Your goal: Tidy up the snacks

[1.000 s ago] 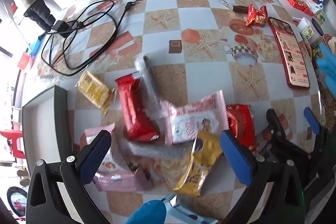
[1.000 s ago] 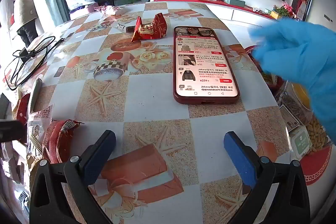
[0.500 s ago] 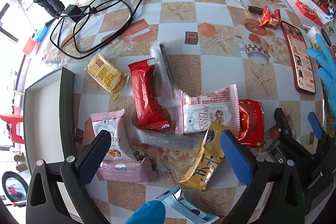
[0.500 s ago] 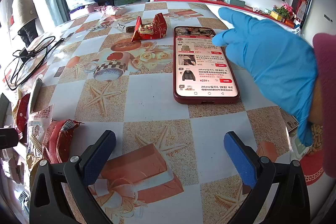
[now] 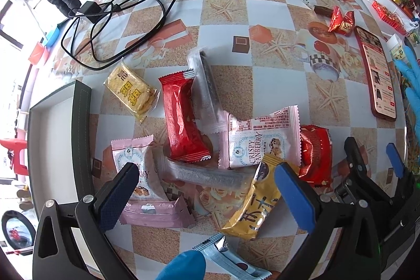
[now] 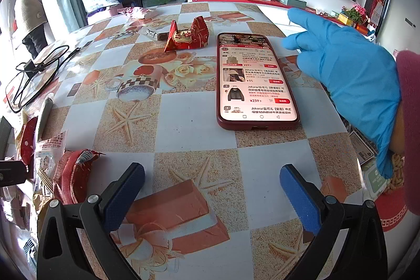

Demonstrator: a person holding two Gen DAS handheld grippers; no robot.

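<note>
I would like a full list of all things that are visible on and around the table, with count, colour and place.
Crispy Cranberry packet: 2, pink and white, middle of the pile; second nearer the tray.
long red packet: 1, red, pile centre.
ridged red packet: 1, red, right of the pile.
yellow packets: 2, one on the far left, one near.
clear wrapped bars: 2, one far, one near.
pink bar: 1, near left.
blue-silver packet: 1, nearest edge.
red candy: 1, beside the phone.
phone: 1, red case, screen on.
black cable: 1, far left.
tray: 1, dark rim, left edge.
left gripper: open.
right gripper: open.
gloved hand: blue, beside the phone.
</note>
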